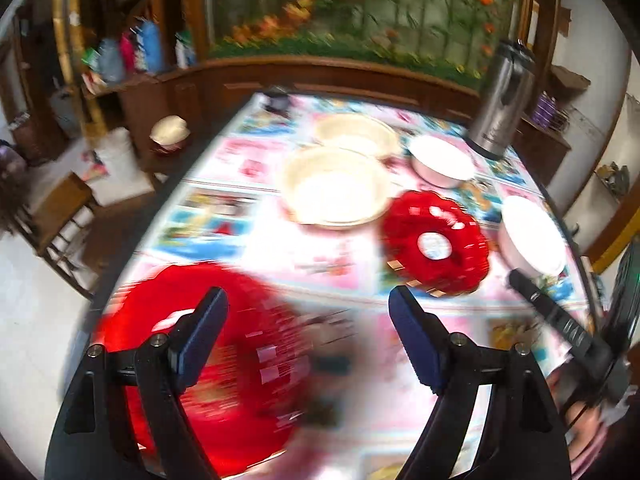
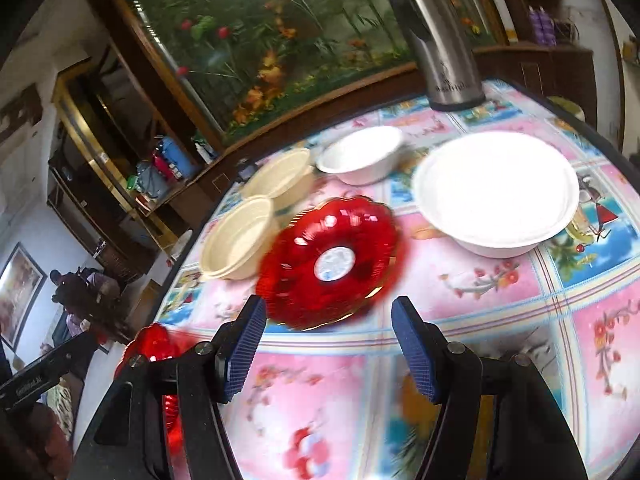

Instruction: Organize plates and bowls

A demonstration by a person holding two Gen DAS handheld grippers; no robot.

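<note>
- Both tongs stand spread with nothing between the pads. The left gripper hangs over the near edge of the table, and the right gripper over the pink-and-blue cloth further along.
- A red plate lies under the left tongs, showing behind their left finger and very close to the table's near rim. A careless nudge from those fingers could slide it off the edge, I'd say.
- A second red scalloped plate sits just ahead of the right tongs, touching or nearly touching the cream bowls to its left. Scooping it up quickly might knock the nearer bowl.
- The big white bowl is ahead and right of the right tongs, the small white bowl further ahead, and the steel flask beyond them. A wide swing could tip the tall flask.
- Both views are smeared with motion; at that pace a thin glossy rim is easy to miss or pinch badly.
- In the left view the right tongs show close at the right, so the two could clash over the middle plate.
</note>
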